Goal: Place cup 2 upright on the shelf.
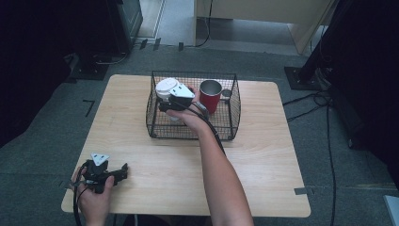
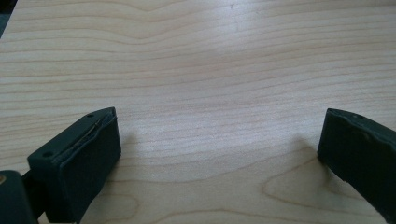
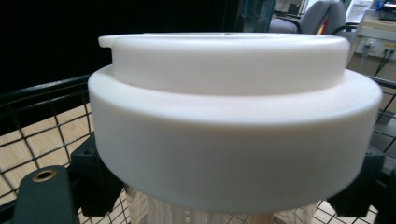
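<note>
right gripper (image 1: 165, 104) | jaws closed just under the white lid (image 3: 233, 116) of the cup (image 1: 166, 89), upper centre, inside the basket (image 1: 188, 133) (red mug (image 1: 210, 95) beside) | cup to be lifted straight up, wire rim cleared | left gripper (image 2: 219, 154) held open, lower left, on the table (image 1: 263, 155)

Centre frame, a light wooden table (image 1: 263, 155) on grey carpet. At its far middle sits a black wire basket (image 1: 233, 110) with a red cup (image 1: 210, 96) upright inside, right of centre. The right gripper (image 1: 168, 104) reaches into the basket from the near side, up against a white-lidded cup (image 1: 165, 87) at the basket's left. Lower left, the left gripper (image 1: 123, 170) rests on the table in the hand (image 1: 94, 200), jaws pointing right. Cables (image 1: 329, 117) trail down the floor at the right.
</note>
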